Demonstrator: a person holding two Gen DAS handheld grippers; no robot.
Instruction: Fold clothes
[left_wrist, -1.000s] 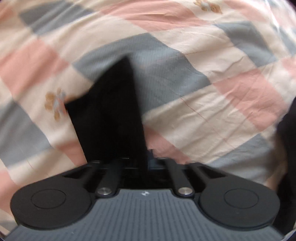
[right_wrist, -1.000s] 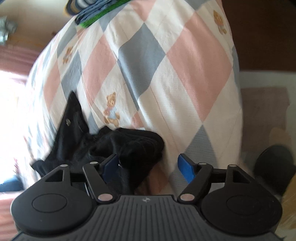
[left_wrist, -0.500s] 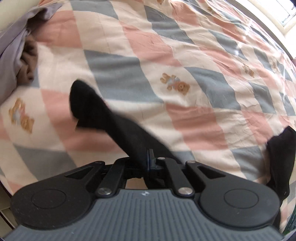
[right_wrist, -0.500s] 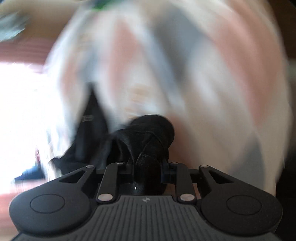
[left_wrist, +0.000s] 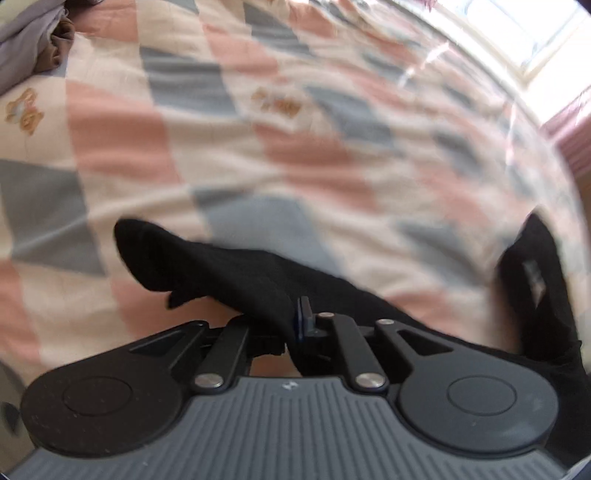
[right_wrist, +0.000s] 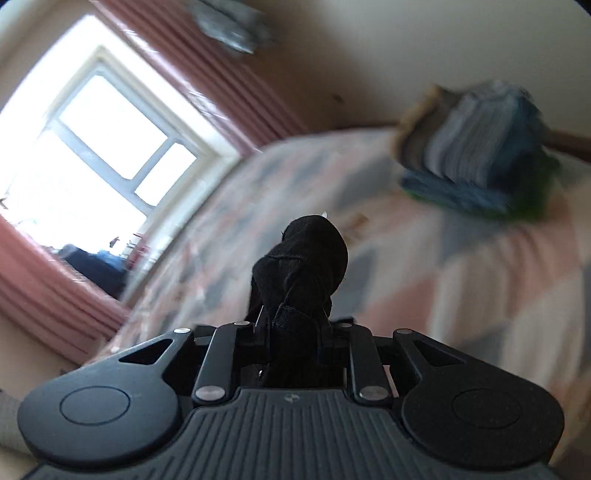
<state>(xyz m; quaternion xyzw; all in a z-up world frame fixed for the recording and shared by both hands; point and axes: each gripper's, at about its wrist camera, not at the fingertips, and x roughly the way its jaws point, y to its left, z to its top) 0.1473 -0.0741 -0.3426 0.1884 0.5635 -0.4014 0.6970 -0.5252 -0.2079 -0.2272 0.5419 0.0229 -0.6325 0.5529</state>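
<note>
- Black garment (left_wrist: 236, 273) hangs above the checked quilt (left_wrist: 229, 155), raised since a second ago
- We find left gripper (left_wrist: 295, 325) clamped on it
- Right gripper (right_wrist: 291, 328), previously agape, now pinches it too; stack of folded clothes (right_wrist: 476, 162) at two o'clock
- We judge it ready for spreading

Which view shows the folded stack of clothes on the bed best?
The right wrist view. The stack of folded clothes, striped blue and grey over a green layer, sits on the far end of the checked quilt, though motion-blurred. The left wrist view does not show it, only the black garment over the quilt.
</note>
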